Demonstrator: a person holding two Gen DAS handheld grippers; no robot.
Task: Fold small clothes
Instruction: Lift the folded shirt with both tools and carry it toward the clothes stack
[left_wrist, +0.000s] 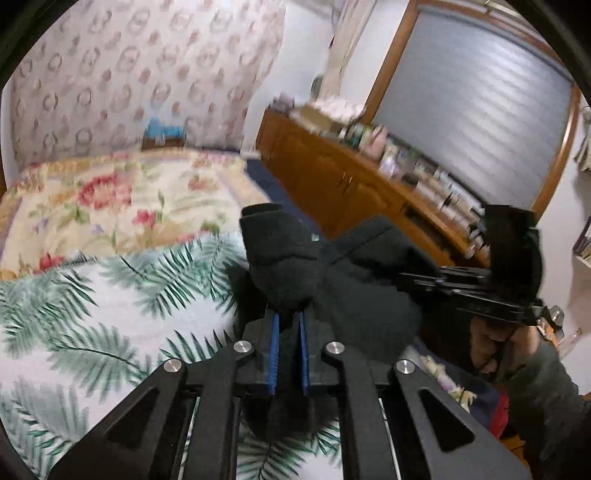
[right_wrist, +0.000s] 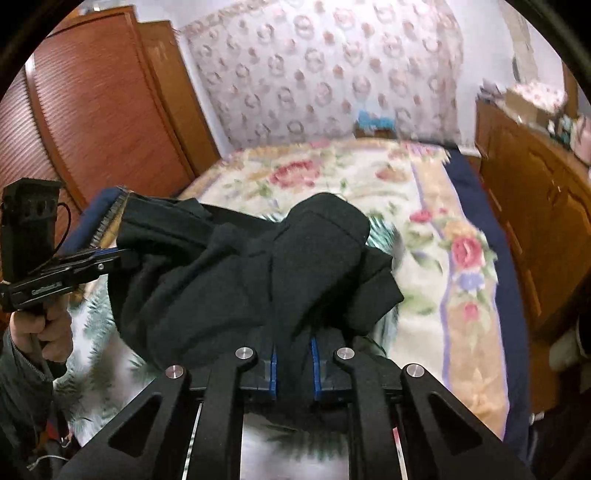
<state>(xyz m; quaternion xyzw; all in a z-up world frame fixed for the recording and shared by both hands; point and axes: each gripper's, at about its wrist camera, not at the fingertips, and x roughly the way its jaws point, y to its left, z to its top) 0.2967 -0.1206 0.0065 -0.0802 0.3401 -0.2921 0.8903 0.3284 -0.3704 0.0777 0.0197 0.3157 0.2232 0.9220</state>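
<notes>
A small black garment hangs bunched between both grippers, lifted above the bed. My left gripper is shut on one end of it, its blue pads pinching the cloth. My right gripper is shut on the other end of the black garment. In the left wrist view the right gripper shows at the right, with the cloth stretched to it. In the right wrist view the left gripper shows at the left, held by a hand. The fingertips are hidden by the cloth.
Below lies a bed with a palm-leaf sheet and a floral blanket. A wooden cabinet with bottles on top runs along one side, under a window blind. A wooden wardrobe stands on the other side.
</notes>
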